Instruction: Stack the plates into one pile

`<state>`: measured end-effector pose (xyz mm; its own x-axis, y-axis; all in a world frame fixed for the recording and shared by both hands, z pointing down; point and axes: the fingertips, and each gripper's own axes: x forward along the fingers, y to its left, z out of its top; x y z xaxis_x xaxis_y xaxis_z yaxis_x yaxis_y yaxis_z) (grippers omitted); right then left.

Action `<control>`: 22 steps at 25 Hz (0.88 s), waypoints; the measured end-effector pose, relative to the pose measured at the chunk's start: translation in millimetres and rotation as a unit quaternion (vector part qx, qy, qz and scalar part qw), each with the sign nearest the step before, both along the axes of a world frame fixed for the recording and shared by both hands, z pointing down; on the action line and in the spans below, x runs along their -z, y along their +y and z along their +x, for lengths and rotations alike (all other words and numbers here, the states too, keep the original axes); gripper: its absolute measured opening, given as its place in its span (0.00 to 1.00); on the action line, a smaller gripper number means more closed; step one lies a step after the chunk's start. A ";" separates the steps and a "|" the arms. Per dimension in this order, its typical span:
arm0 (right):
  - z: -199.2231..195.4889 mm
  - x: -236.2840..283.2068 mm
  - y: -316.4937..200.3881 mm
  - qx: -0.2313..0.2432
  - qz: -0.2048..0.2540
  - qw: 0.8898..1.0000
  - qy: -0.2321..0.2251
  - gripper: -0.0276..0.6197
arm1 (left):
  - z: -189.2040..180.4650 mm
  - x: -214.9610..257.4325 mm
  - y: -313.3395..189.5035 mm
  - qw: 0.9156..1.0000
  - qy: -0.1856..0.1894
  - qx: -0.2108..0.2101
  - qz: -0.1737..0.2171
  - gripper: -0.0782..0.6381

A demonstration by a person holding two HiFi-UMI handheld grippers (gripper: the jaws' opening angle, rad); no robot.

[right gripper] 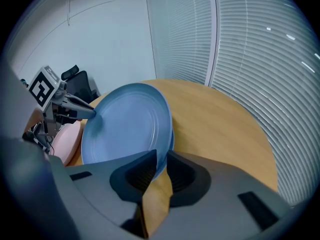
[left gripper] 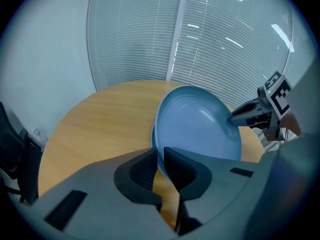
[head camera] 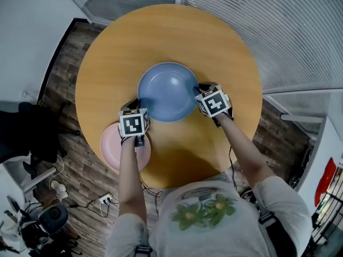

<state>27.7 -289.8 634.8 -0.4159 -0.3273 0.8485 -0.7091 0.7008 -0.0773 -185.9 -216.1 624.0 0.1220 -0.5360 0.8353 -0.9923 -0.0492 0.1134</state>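
Blue plate [head camera: 168, 91] rim pinched by left gripper [left gripper: 160, 156] and right gripper [right gripper: 159, 159] fingers, pink plate [head camera: 112, 149] at table [head camera: 161, 36] edge.

Soft, even light comes through the blinds [head camera: 257, 31] beyond the left gripper [head camera: 137, 104] and right gripper [head camera: 201, 88], leaving a pale sheen on the blue plate [head camera: 167, 91] between them; a faint shadow darkens the table [head camera: 182, 162] behind (nearer the person). Gripper views bulge, corners dark, near jaws blurred

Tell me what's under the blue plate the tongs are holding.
A second blue rim peeks out beneath the blue plate, likely another plate on the wooden table. The held plate covers the rest of it.
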 end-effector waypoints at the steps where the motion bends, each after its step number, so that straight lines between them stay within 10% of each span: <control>1: -1.6 -2.1 -1.8 -0.001 0.000 1.000 0.001 0.17 | -1.5 -2.4 -1.3 1.000 0.001 0.000 -0.001 0.18; 22: -1.4 -46.9 -8.0 -0.009 -0.003 1.000 0.016 0.17 | -2.9 -42.4 -9.4 0.999 -0.030 -0.011 -0.023 0.19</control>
<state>26.3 -297.8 681.6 -0.3830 -0.3296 0.8630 -0.7236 0.6878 -0.0585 -188.8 -225.5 666.4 0.0822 -0.4944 0.8654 -0.9962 -0.0665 0.0566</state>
